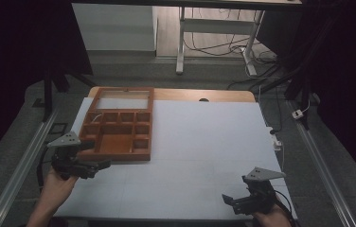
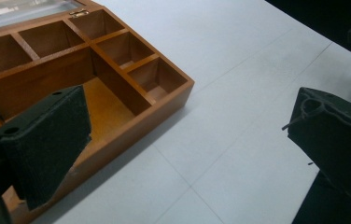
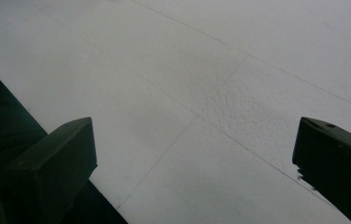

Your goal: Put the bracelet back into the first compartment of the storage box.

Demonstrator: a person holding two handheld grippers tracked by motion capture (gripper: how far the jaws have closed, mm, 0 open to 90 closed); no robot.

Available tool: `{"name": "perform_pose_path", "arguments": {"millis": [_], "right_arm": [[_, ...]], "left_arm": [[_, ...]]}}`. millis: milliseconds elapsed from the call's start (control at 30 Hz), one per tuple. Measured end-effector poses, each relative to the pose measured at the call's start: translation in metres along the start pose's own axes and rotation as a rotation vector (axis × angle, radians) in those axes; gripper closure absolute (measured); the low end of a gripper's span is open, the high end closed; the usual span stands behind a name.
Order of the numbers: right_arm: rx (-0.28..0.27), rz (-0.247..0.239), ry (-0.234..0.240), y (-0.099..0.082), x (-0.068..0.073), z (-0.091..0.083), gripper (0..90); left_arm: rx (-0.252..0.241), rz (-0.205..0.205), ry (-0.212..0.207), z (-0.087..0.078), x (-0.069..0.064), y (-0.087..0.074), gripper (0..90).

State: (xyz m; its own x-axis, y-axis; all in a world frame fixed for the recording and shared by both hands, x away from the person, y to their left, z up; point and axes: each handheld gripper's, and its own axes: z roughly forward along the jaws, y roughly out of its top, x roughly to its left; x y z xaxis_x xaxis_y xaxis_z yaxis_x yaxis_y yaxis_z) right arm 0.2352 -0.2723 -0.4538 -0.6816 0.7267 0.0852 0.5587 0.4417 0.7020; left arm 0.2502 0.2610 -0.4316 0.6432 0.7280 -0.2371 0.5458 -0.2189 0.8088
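So far the wooden box [image 1: 119, 125] sits open at about ten o'clock on the white bench [image 1: 200, 142], and its little rooms look bare. The left tongs [image 1: 101, 164] hang wide open and hold nothing, just beside its near corner. The right tongs [image 1: 228, 201] wait at five o'clock, wide open and holding nothing.

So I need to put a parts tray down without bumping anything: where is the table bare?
The white table is bare from the wooden box across to its right edge, and between the left gripper and right gripper. Only the left side, around the box, is crowded.
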Motion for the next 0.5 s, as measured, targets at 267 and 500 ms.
{"name": "perform_pose_path", "arguments": {"millis": [267,500], "right_arm": [[0.001,-0.002,-0.001,0.000,0.000,0.000,0.0],[0.004,-0.003,-0.004,0.000,0.001,0.001,0.0]], "left_arm": [[-0.023,-0.023,0.004,-0.016,-0.004,-0.016,0.1],[-0.034,-0.031,0.018,-0.028,-0.007,-0.030,0.1]]}}
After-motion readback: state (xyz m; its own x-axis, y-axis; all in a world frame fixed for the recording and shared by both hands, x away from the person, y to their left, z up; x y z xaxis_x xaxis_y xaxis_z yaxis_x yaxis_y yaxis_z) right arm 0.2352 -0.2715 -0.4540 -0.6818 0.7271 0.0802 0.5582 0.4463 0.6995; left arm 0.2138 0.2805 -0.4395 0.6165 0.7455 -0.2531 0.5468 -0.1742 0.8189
